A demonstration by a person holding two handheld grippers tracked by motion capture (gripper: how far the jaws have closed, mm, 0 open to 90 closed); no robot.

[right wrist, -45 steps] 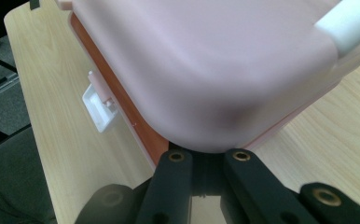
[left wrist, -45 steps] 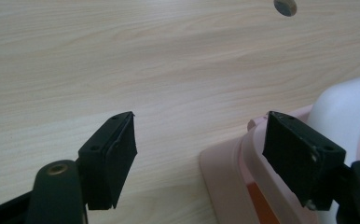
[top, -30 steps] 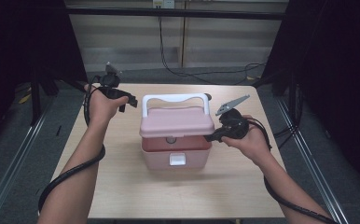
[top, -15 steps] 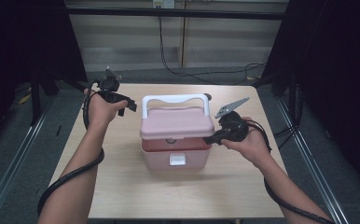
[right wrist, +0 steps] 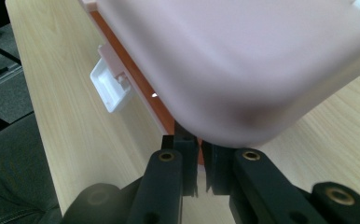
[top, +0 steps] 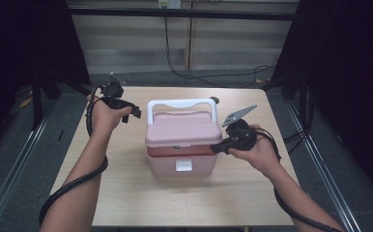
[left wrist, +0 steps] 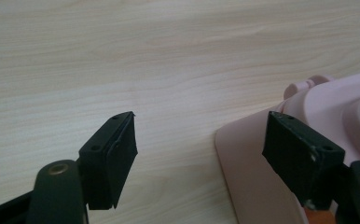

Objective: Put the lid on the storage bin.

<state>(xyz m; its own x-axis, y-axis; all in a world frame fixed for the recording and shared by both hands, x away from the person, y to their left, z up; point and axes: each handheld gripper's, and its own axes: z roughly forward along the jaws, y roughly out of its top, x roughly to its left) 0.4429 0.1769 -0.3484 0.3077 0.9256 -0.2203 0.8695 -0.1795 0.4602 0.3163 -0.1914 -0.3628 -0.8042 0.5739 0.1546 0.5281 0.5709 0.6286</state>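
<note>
A pink box at the middle of the tabletop, with a hand-held gripper on each side of it.

The pink box (top: 183,145) stands in the centre of the high view on the wooden tabletop (top: 126,193); its white handle (top: 181,104) is upright, a white latch (top: 183,165) sits on its near face, and an orange strip shows under the lid (top: 182,129). The right hand-held gripper (top: 217,148), right of centre, has its tips at the box's right edge just under the lid. In the right gripper view its jaws are almost pressed together beneath the lid's corner, and whether they pinch anything cannot be told. The left hand-held gripper (top: 135,114) is held at the upper left of the frame, near the box's far left corner and not touching it. In the left gripper view its jaws are spread wide, with the tabletop between them and the lid's edge behind the right-hand jaw.
</note>
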